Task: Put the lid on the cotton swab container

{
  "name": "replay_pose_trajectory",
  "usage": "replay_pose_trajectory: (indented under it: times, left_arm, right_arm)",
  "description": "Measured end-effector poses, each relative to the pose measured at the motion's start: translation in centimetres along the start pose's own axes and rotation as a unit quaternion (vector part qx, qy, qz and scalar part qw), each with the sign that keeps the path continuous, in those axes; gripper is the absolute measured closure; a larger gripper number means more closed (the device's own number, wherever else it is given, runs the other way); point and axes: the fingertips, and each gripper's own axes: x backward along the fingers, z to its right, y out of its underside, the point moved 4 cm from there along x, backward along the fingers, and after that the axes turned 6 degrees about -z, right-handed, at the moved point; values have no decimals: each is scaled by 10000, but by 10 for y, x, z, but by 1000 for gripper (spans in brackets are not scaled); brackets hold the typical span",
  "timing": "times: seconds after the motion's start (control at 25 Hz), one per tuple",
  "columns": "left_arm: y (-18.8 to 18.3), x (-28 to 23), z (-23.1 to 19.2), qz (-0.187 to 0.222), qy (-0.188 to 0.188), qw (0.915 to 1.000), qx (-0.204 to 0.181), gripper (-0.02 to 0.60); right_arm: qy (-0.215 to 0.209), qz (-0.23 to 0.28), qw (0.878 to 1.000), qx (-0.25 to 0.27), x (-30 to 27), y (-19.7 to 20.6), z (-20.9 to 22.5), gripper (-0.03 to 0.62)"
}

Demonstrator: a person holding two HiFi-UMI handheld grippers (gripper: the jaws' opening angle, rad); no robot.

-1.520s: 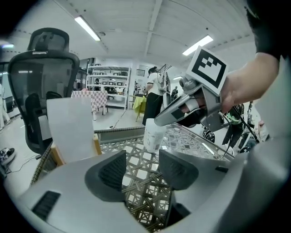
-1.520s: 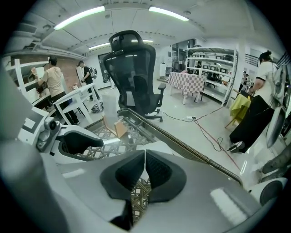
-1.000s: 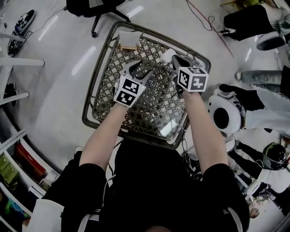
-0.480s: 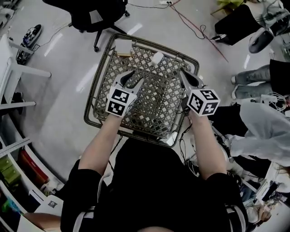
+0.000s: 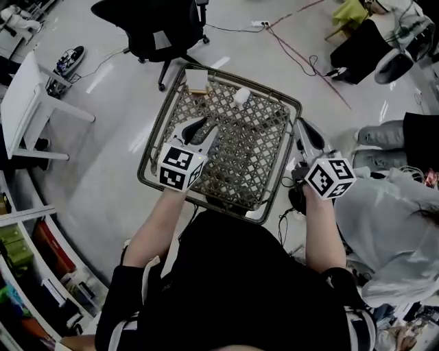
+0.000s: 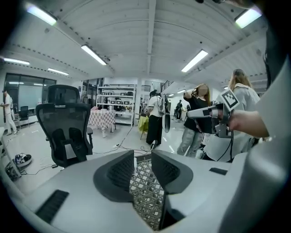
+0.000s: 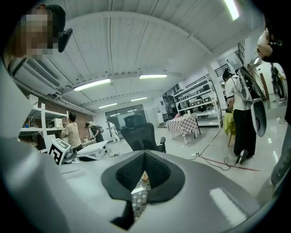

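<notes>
A white box-shaped container (image 5: 197, 80) stands at the far left edge of the woven lattice table (image 5: 274, 147). A smaller white piece (image 5: 241, 95), maybe the lid, lies to its right. My left gripper (image 5: 204, 127) hovers over the table's left half, well short of both. Its jaws are closing with a gap left, and only lattice shows between them (image 6: 142, 157). My right gripper (image 5: 302, 129) hangs off the table's right edge. Its pads meet at the tips, with nothing held (image 7: 144, 157).
A black office chair (image 5: 161, 20) stands beyond the table, and a white desk (image 5: 34, 96) is at the left. A person in a pale garment (image 5: 391, 226) is close on the right. Cables run across the floor at the back. Shelving fills the lower left corner.
My right gripper has pulled back from over the table, near the small white piece, to beyond its right edge. The left gripper stayed over the left half and its jaws narrowed.
</notes>
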Motion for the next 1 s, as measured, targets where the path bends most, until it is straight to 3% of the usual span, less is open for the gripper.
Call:
replay_pose_trajectory:
  times: [0.24,0.4,0.68,0.84,1.0]
  left_arm:
    - [-17,33,10,251,-114,9996,116,471]
    - [-23,65,10,457,-198,9985,212,476]
    - [-43,109,1,839,-520,9949,183,503]
    - [-45,117,-6,963,-731,9925,195,569]
    - [-48,110,-13,1021,-856,9907,261,575]
  right_arm:
    - [-196,279,9994,67,31,-12,-7,585]
    - [-314,605,9975,-173,49,-27,-27,585]
    - [-534,1031,9930,203,63,-63,-61,585]
    - [-519,1032,9919,527,64,-62,-64,586]
    - [-434,900,9935,547,59,-50,-57,586]
